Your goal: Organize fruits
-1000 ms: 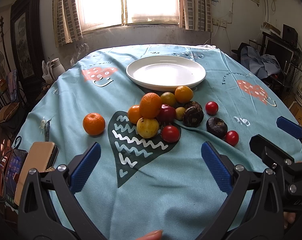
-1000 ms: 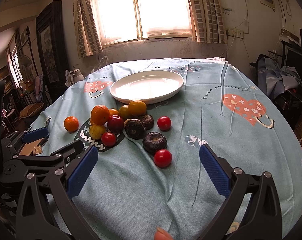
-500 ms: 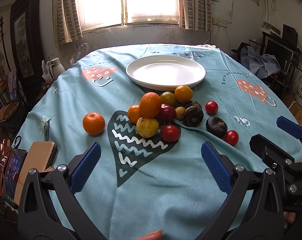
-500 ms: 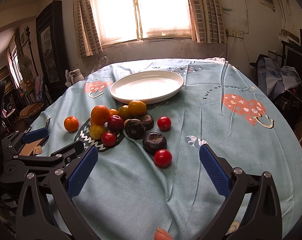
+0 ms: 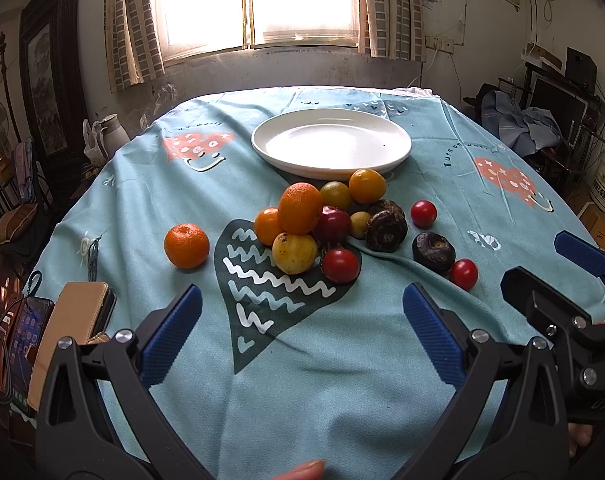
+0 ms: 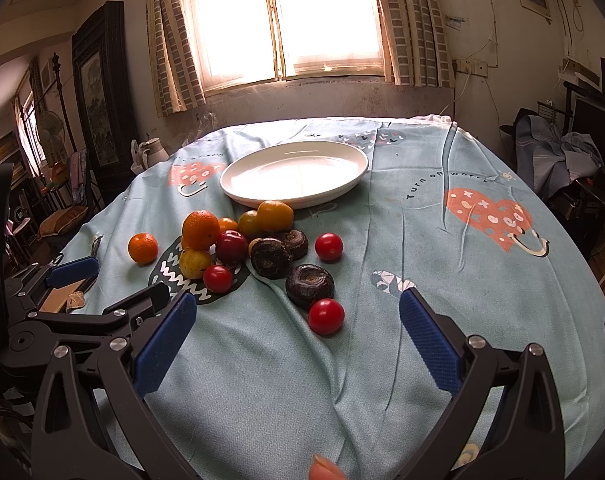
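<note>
A pile of fruits lies mid-table: a big orange on top, a yellow fruit, red tomatoes, dark round fruits. A lone orange sits to the left. An empty white plate stands behind the pile. My left gripper is open and empty, short of the pile. My right gripper is open and empty, with a red tomato and a dark fruit just ahead. The plate also shows in the right wrist view.
A round table wears a light blue printed cloth. A tan wallet and a phone lie at the left edge. A white jug stands beyond the table on the left. Furniture and clothes crowd the right side.
</note>
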A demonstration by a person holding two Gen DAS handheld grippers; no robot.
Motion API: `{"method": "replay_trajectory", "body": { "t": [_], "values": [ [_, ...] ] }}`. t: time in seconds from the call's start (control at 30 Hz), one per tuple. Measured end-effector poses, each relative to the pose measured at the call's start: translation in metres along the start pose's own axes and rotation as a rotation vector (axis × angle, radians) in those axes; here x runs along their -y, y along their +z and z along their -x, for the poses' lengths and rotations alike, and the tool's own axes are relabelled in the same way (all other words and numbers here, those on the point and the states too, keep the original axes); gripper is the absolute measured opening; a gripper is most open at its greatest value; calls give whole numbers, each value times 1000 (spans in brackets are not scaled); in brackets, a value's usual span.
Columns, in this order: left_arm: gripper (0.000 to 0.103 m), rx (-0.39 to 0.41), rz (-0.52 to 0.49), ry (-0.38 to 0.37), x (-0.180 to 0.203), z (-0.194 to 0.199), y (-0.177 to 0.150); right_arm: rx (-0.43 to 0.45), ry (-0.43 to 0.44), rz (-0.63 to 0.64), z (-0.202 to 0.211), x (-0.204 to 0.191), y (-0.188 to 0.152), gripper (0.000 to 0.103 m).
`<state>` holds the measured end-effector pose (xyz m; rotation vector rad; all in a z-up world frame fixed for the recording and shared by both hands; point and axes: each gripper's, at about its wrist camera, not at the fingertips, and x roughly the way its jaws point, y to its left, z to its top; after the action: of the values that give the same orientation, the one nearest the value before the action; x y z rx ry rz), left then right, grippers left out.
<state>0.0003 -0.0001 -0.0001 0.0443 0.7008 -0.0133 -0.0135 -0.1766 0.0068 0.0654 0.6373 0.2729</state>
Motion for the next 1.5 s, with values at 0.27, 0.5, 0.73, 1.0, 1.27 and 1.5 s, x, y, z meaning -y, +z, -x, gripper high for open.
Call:
{"method": "replay_trajectory", "body": {
  "t": [0.27,0.5,0.73,1.0,1.27,1.5],
  "values": [
    [101,-1,0,0,0,0,0,1,0,0,0,0,0,102],
    [101,0,-11,-2,1,-1,-4,2,7,6,-3,1,-1,102],
    [101,-16,-44,25,-24,-13,-23,-83,80,14,-11,15,-13,102],
    [101,-17,-28,31,-60,-14,-21,-99,111,-7,-7,29,-24,102],
    [101,-28,-29,-47,-41,-40,34,-59,103,-23,-7,40,-9,102],
    [83,-66,-66,-115,-13,-83,55,-54,99,-44,-13,52,-4,102]
  ]
}}
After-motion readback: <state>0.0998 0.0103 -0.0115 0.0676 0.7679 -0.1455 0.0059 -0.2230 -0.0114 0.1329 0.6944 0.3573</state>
